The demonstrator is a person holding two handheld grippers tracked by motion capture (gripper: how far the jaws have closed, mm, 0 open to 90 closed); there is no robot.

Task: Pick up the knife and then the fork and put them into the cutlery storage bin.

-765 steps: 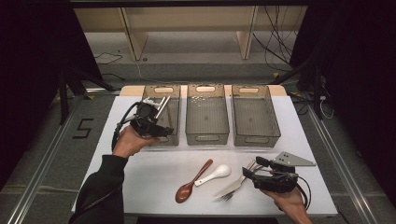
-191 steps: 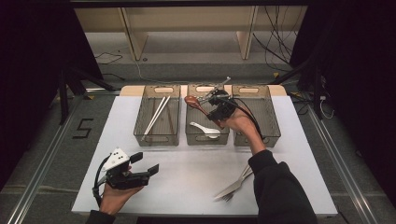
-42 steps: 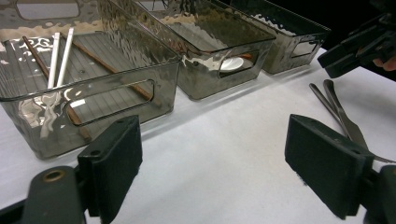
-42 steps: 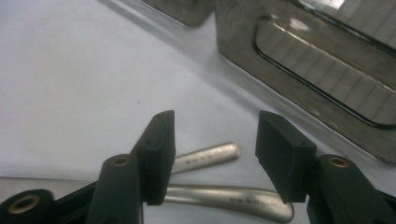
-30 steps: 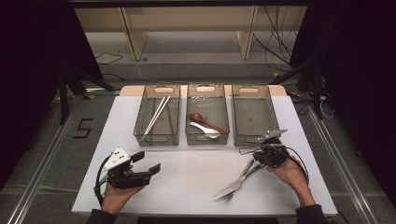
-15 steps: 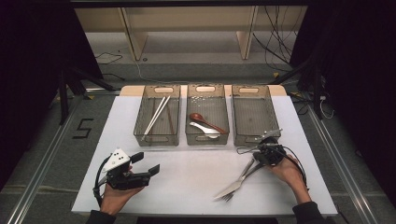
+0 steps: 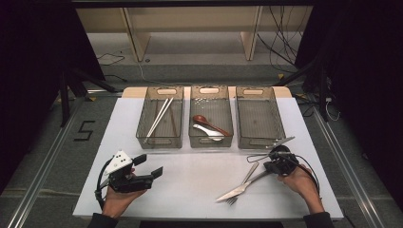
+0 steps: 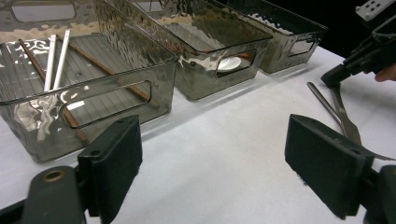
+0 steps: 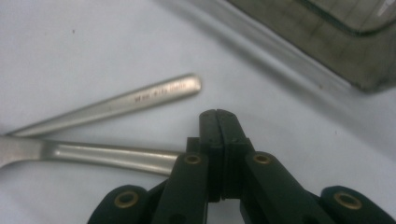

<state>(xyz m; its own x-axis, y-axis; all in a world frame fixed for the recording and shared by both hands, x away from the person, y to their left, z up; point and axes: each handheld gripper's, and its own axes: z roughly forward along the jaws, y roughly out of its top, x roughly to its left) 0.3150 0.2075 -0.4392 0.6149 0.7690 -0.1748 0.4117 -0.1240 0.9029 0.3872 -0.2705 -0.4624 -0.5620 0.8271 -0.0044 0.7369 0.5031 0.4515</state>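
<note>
work: sorting cutlery into bins; fork and knife left to go, likely for the empty right bin (image 7: 259,116).
knife (image 7: 247,184): lies flat on the tabletop (image 7: 190,180), front right, blade toward the near edge, handle end up by the right gripper (image 7: 278,164).
fork (image 7: 243,179): crosses the knife, tines at the near edge, handle slanting up toward the right bin.
right gripper: fingers (image 9: 218,128) pressed together, nothing between them; tips sit on the tabletop just beside a flat steel handle (image 9: 112,156); a second, stamped handle (image 9: 140,100) lies just beyond.
left gripper (image 7: 142,173): fingers (image 8: 114,163) spread wide, empty, resting low at front left, well apart from the cutlery.
handling: both pieces look like stiff polished steel, light, thin, slippery; they lie flush on the top, so little edge to get under. judgement: pinch across the handle near its free end, narrow faces if possible, and tilt up; the crossing may drag the other piece along.
bins: three clear smoky ones in a row at the back; chopsticks (image 7: 159,116) in the left, two spoons (image 7: 209,127) in the middle.
surface: smooth white top, low friction, things may slide when nudged.
room: dark curtains at the sides, pale shelving and cables on the floor behind.
</note>
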